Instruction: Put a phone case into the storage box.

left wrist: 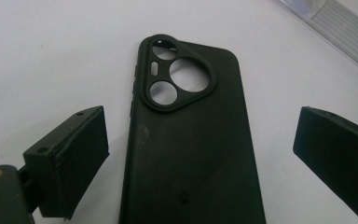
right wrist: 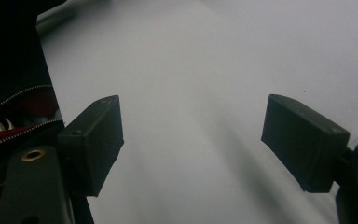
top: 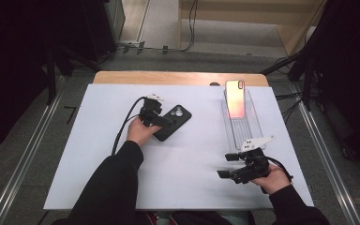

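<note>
Your left gripper (top: 165, 123) sits over the near end of the matte black soft phone case with the rounded-triangle camera cut-out (top: 172, 122), which lies flat, back side up, on the white counter (top: 93, 154) left of centre. In the left gripper view the case (left wrist: 191, 140) runs up between your two black jaws, camera opening at the far end. Both jaws stand wide, one on each side of the case, with white counter showing between each pad and the case's long edges, so nothing is clamped. Whether the gripper's underside rests on the case cannot be told from these views.

Your right gripper (top: 228, 165) is near the right front corner of the counter, well apart from the case, lying roughly level in your hand and pointing left. In the right gripper view its jaws are spread wide with bare white counter (right wrist: 191, 93) between them; it has hold of nothing. At the left edge of that view there is a dark sleeve with a zip (right wrist: 9, 107).

Just beyond your right gripper, a clear plastic rectangular tray (top: 251, 129) stretches towards the far edge of the counter. A slim phone with a glossy pink-orange back (top: 235, 98) leans in its far end, upright and tilted back. The tray and the black case are well apart.
</note>
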